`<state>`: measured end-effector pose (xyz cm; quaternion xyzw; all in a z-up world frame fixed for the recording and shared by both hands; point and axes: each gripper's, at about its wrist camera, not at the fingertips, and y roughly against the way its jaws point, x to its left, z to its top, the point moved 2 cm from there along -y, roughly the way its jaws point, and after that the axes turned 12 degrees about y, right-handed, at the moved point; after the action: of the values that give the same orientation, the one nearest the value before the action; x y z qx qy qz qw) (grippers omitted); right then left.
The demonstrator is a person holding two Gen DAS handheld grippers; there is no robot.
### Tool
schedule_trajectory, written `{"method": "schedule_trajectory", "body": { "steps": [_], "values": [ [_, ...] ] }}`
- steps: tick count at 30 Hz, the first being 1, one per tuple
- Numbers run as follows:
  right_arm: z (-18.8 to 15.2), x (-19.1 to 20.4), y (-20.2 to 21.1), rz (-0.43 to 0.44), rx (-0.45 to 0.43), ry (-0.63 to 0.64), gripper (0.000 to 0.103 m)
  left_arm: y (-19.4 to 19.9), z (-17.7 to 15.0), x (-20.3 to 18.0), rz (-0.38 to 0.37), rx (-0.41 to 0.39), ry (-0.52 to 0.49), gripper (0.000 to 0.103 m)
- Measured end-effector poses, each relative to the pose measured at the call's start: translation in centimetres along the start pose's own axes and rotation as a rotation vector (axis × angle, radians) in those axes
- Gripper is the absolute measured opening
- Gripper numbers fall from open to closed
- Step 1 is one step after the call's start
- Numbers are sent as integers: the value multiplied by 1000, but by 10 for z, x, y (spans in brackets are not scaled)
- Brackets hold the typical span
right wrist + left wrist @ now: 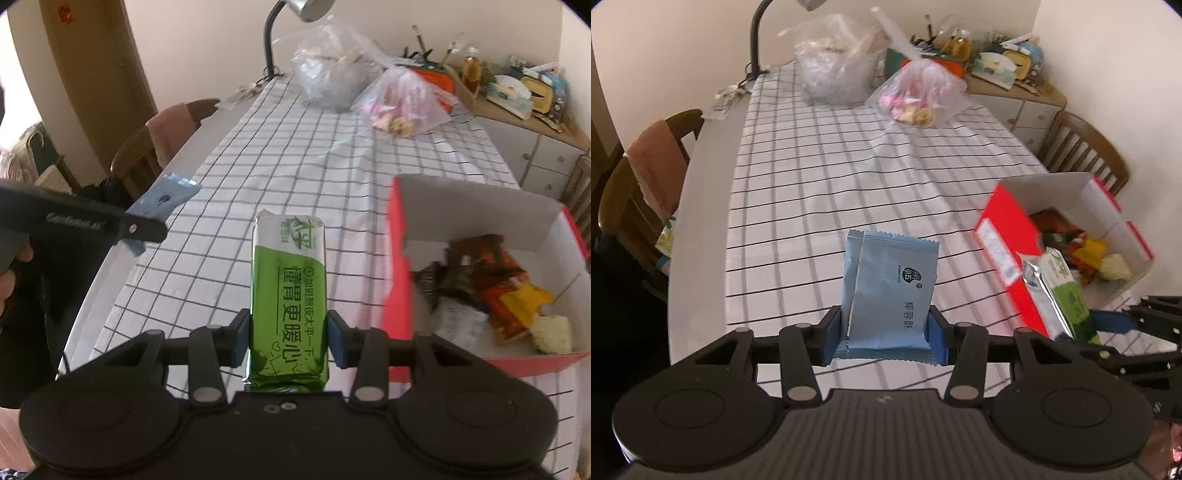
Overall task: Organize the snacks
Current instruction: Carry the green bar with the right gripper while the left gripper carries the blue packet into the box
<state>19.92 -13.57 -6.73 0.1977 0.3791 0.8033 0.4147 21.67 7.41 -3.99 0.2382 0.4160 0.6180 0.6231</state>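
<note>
My left gripper (886, 334) is shut on a light blue snack packet (892, 284), held upright above the checked tablecloth (849, 166). My right gripper (288, 338) is shut on a green and silver snack pack (288, 295), also lifted off the table. The green pack (1062, 291) shows at the right in the left wrist view, just left of the red box. The blue packet (166, 197) and the left gripper show at the left in the right wrist view. A red cardboard box (397, 258) with white inside walls holds several snack packets and stands to the right of both grippers.
Two clear plastic bags (834, 62) (919, 96) with snacks lie at the far end of the table. A desk lamp (755, 40) stands at the far left corner. Wooden chairs (646, 177) (1086, 147) flank the table. A cluttered cabinet (1008, 74) stands at the back right.
</note>
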Motion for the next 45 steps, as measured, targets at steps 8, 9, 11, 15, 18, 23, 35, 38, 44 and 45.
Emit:
{"method": "schedule_trajectory", "body": {
  "steps": [8,9,11,15,18,23,35,38,44,45],
  "values": [
    [-14,-57,30,-28,-35,-15,41,11,-11,-63,-21,-9,24,47],
    [-16,-65,33,-31,-36,-16,41,12,-11,-71,-23,-12,27,47],
    [-21,-79,37,-37,-36,-13,41,10,-13,-90,-30,-10,30,47],
    [-30,-111,43,-49,-37,-17,41,4,-19,-122,-41,-7,39,47],
    [-36,-134,46,-58,-38,-17,41,-3,-22,-144,-42,-1,41,47],
    [-46,-171,48,-69,-34,-20,41,-18,-24,-180,-41,10,46,47],
    [-51,-234,21,-84,-21,-36,41,-79,-20,-236,6,77,60,47],
    [-50,-245,11,-93,-13,-41,41,-96,-16,-244,26,90,63,47],
    [-51,-259,-10,-102,13,-53,41,-127,-11,-259,57,119,51,47],
    [-51,-260,-14,-103,17,-51,41,-132,-11,-262,61,122,46,47]
  ]
}}
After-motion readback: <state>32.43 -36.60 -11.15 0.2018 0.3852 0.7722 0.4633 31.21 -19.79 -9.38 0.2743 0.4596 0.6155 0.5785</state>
